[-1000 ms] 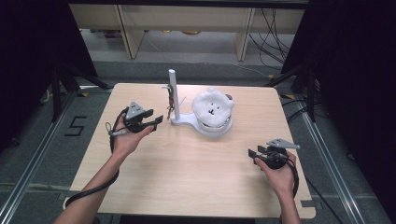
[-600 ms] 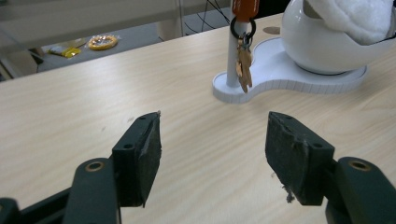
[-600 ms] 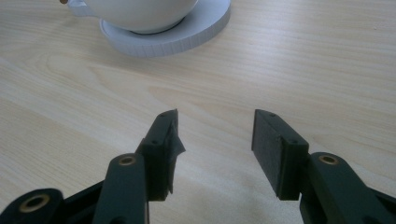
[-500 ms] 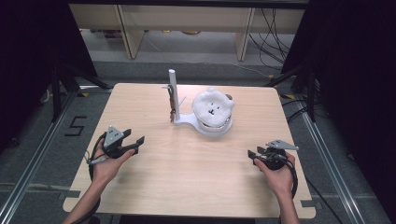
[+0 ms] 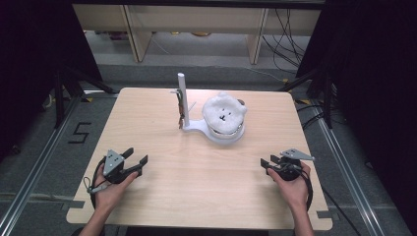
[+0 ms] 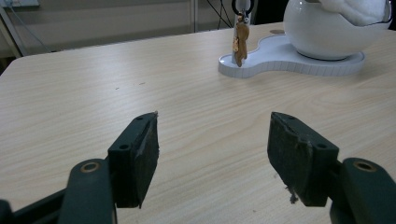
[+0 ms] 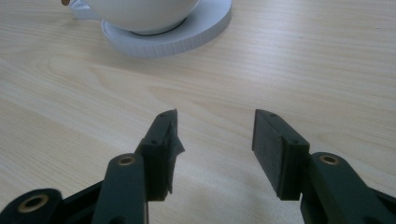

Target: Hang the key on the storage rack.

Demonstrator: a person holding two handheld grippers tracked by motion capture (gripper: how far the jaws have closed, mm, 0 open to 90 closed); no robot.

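Note:
A white stand (image 5: pixel 195 127) sits at the table's far middle, with an upright post (image 5: pixel 181 91) and a round white bowl (image 5: pixel 224 132). A white fluffy lump (image 5: pixel 223 112) fills the bowl. A small brown charm (image 5: pixel 182 111) hangs on the post, and the charm (image 6: pixel 241 39) also appears in the left gripper view. My left gripper (image 5: pixel 137 155) rests low at the near left; its jaws have just been opening, and the left gripper (image 6: pixel 214 116) has nothing between its pads. At the near right, my right gripper (image 5: pixel 266 162) is open, and the right gripper (image 7: pixel 215 115) is empty, pointing toward the bowl (image 7: pixel 144 14).
The light wooden table (image 5: pixel 196 191) has bare surface between my two hands and in front of the stand. Beyond its far edge are shelving legs and cables on the floor. Dark frame posts stand to either side.
My left hand has drawn back from beside the post toward the near left of the table and sunk lower, with its jaws spreading wider. The right hand has stayed put.

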